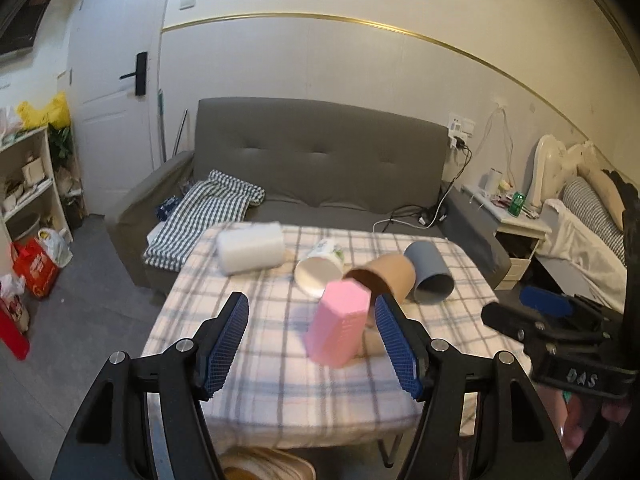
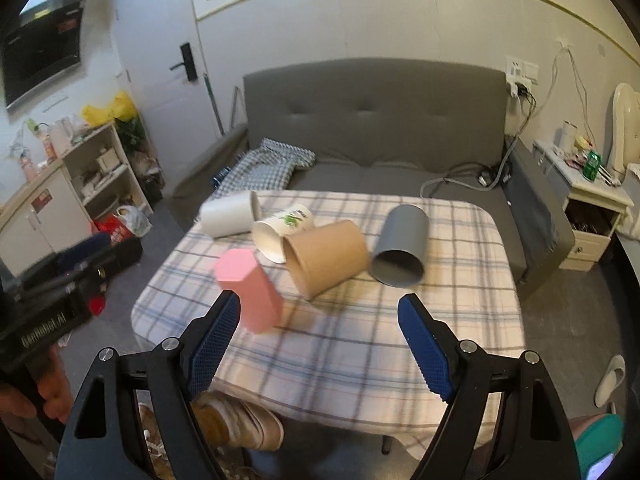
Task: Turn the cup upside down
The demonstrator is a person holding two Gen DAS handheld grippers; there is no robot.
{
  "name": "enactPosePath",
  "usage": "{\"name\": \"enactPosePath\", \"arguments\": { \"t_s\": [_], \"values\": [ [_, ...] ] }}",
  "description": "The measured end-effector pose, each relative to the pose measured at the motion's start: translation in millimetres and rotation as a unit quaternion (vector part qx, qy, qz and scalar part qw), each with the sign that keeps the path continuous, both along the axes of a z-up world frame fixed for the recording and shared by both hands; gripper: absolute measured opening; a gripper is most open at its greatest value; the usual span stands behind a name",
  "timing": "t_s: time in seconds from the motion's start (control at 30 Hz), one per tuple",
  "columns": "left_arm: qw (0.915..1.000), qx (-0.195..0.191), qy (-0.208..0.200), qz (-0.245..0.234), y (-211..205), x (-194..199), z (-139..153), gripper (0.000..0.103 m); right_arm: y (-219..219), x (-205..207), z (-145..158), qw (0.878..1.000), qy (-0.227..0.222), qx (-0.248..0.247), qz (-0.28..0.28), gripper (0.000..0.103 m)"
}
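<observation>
A pink hexagonal cup (image 1: pixel 340 328) (image 2: pixel 250 292) stands tilted on the checked tablecloth (image 1: pixel 280 380) (image 2: pixel 340 352), closed end up, blurred by motion. My left gripper (image 1: pixel 312 340) is open, its fingers either side of the pink cup without touching it. My right gripper (image 2: pixel 320 340) is open and empty above the table's near edge, the pink cup just beside its left finger. A brown cup (image 1: pixel 384 276) (image 2: pixel 326 256), a grey cup (image 1: pixel 430 272) (image 2: pixel 400 246), a white printed cup (image 1: pixel 320 266) (image 2: pixel 282 228) and a white cup (image 1: pixel 250 248) (image 2: pixel 228 214) lie on their sides.
A grey sofa (image 1: pixel 320 160) (image 2: pixel 376 120) with a checked cloth (image 1: pixel 200 216) stands behind the table. Shelves (image 1: pixel 28 184) and bags are at the left, a nightstand (image 1: pixel 516 220) (image 2: pixel 592 200) and bed at the right. Slippers (image 2: pixel 236 420) lie under the table's near edge.
</observation>
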State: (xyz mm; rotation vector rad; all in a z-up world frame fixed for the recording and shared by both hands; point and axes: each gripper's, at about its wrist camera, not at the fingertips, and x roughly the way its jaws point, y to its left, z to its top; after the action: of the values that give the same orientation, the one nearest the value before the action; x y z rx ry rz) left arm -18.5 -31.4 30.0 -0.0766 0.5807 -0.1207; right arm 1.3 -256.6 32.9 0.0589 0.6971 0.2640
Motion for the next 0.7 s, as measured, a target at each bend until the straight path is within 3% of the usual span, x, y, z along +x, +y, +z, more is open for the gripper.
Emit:
{"name": "enactPosePath", "arguments": {
  "t_s": [0.03,0.17,0.27,0.43,0.7],
  "values": [
    [1.0,-0.002,0.002,-0.002,3,-3,-5,0.069,3,-2,-4,1.0,-0.003,-0.003,-0.003,0.082],
    [0.9993,0.01,-0.02,0.03,12,-15,-16,0.088,14,-6,-24,1.0,-0.002,0.005,-0.006,0.088],
    [0.9988,-0.005,-0.016,0.045,21,-17,-24,0.091,18,-9,-38,1.0,0.0,0.004,-0.012,0.091],
    [0.9985,0.026,0.0,0.048,17,-13,-31,0.095,23,-14,-50,1.0,0.0,-0.001,-0.02,0.103],
    [0.9979,0.028,0.002,0.058,18,-18,-31,0.096,19,-17,-44,0.999,-0.017,-0.023,-0.025,0.103]
  ]
}}
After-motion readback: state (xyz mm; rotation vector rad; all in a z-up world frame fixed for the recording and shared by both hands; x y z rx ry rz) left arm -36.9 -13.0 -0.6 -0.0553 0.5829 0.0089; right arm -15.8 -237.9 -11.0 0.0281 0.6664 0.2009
